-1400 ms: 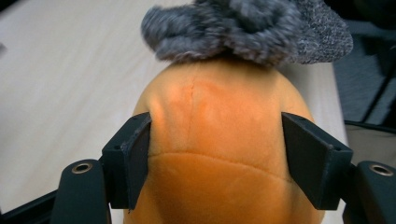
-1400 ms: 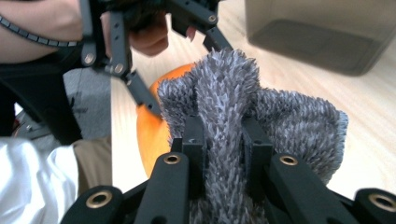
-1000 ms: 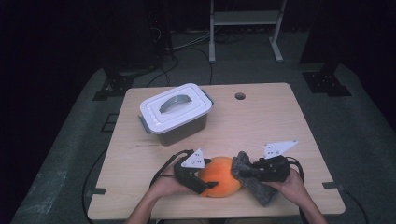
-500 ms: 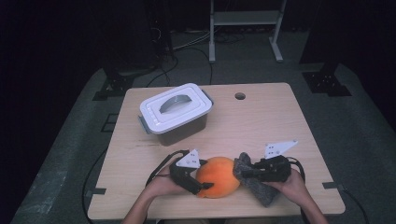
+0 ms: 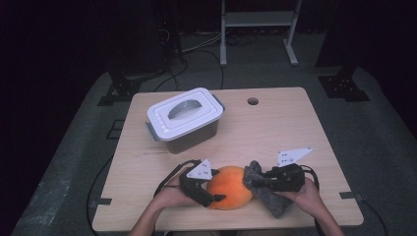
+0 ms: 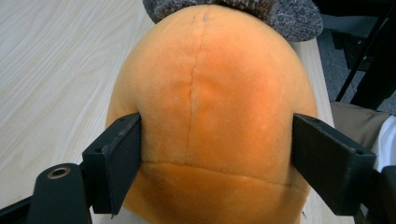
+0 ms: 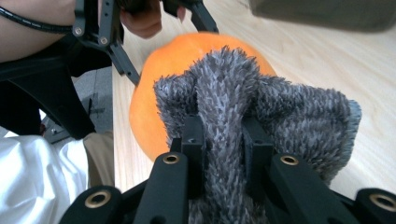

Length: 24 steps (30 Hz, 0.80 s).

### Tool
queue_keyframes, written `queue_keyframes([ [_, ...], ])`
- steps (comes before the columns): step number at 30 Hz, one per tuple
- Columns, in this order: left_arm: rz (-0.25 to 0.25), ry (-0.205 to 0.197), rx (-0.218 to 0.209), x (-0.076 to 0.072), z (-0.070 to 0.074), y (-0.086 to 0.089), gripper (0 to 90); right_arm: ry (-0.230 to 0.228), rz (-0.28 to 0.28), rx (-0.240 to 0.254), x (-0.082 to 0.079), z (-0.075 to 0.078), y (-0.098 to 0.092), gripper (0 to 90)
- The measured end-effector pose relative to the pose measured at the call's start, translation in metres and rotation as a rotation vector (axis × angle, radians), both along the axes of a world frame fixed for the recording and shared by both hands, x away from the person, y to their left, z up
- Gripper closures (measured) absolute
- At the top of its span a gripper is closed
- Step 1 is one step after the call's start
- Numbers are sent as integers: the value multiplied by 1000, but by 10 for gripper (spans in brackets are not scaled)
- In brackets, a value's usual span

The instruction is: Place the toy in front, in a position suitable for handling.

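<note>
One orange plush ball (image 5: 230, 187) lies at the near edge of the table (image 5: 295, 128), clamped between the jaws of the left tongs (image 5: 209, 192). One grey fuzzy cloth (image 5: 265, 194) touches its right side, pinched tight by the right tongs (image 5: 255, 181). One lidded box (image 5: 184, 119) stands well apart, farther back.

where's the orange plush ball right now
In the high view the orange plush ball sits at the table's near edge, clamped by the left tool, touching the grey fuzzy cloth pinched by the right tool.

An orange plush ball (image 5: 229, 187) with a seam lies at the table's near edge, touching a fuzzy grey cloth (image 5: 268, 194).
</note>
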<state>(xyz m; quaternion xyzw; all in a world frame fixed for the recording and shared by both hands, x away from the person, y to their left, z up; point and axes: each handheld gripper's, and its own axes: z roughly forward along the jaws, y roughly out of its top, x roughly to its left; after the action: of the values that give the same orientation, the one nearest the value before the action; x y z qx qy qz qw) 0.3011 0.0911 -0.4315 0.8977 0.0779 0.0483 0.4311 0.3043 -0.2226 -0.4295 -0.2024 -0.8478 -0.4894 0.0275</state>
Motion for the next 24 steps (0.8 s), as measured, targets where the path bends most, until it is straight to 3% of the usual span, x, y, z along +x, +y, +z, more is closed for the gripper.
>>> queue_keyframes([
  [1,2,-2,7,-1,1,-1,191,-11,-11,-36,-1,-1,-4,744],
  [4,-1,-12,18,-2,2,-4,181,-11,-12,-36,-2,-2,-8,744],
  [9,-27,-53,45,-9,7,-15,172,-76,-18,41,-4,17,-2,744],
  [12,-34,-67,55,-12,8,-18,162,-87,-6,47,-5,20,3,744],
  [13,-35,-65,56,-12,9,-18,156,-82,11,14,-5,17,8,744],
  [15,-40,-59,56,-11,9,-17,123,-75,22,-5,-7,11,12,743],
  [19,-20,-33,26,-8,13,-17,78,-71,45,-7,-9,9,11,741],
  [20,-2,-27,36,-6,14,-17,56,-74,50,-8,-10,8,11,742],
  [21,7,9,46,-3,11,-17,40,-69,55,-10,-12,7,9,741],
  [24,3,10,53,-3,7,-16,62,-63,52,-11,-12,6,7,741],
])
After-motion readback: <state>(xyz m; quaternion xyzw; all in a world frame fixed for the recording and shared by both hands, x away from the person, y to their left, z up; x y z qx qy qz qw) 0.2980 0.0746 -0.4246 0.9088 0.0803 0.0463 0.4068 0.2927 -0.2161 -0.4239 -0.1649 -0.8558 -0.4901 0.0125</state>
